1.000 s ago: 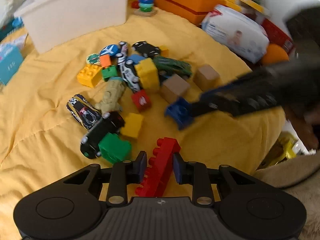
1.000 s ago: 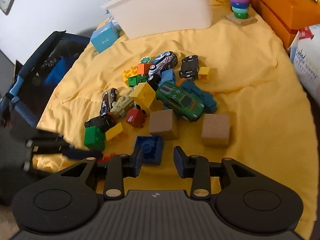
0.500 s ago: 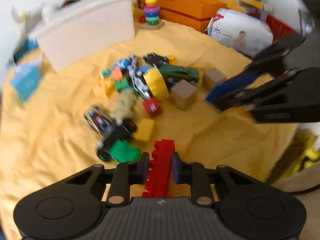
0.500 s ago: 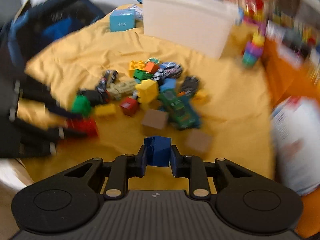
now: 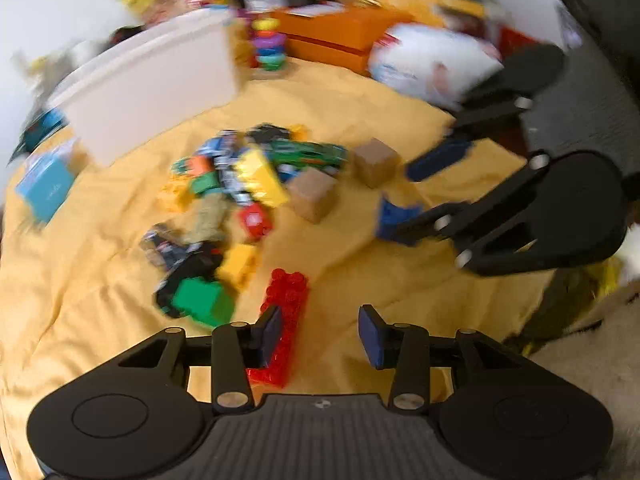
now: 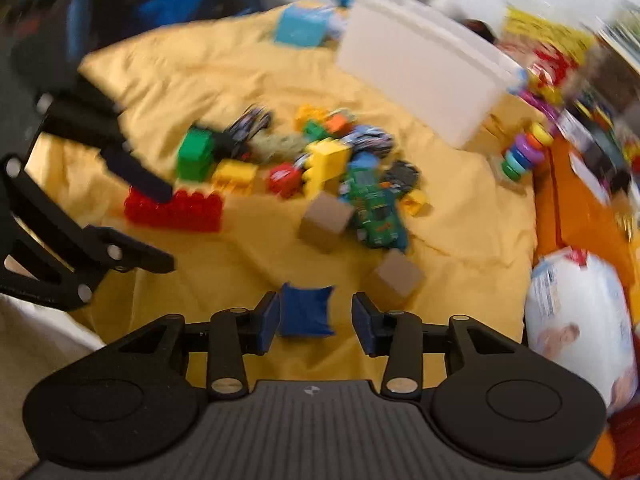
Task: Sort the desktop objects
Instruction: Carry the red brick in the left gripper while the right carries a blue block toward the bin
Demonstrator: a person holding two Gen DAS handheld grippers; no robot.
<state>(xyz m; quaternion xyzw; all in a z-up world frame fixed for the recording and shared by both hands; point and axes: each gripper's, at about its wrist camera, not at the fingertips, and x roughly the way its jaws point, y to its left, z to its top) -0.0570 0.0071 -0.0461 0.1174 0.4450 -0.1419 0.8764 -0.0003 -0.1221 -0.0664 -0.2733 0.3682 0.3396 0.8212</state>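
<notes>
While both views were blurred, the left gripper [image 5: 320, 330] was seen spread beside the long red studded brick [image 5: 282, 328]; the right gripper [image 6: 314, 320], likewise parted, flanked the small blue plastic block [image 6: 306, 312] on the yellow cloth [image 6: 240, 80].

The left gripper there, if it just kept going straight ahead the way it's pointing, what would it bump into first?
Most likely the red brick. The left gripper is open, and the brick lies on the yellow cloth by its left finger, slightly off centre. Past it come the tan cubes; blur makes depth uncertain.
</notes>
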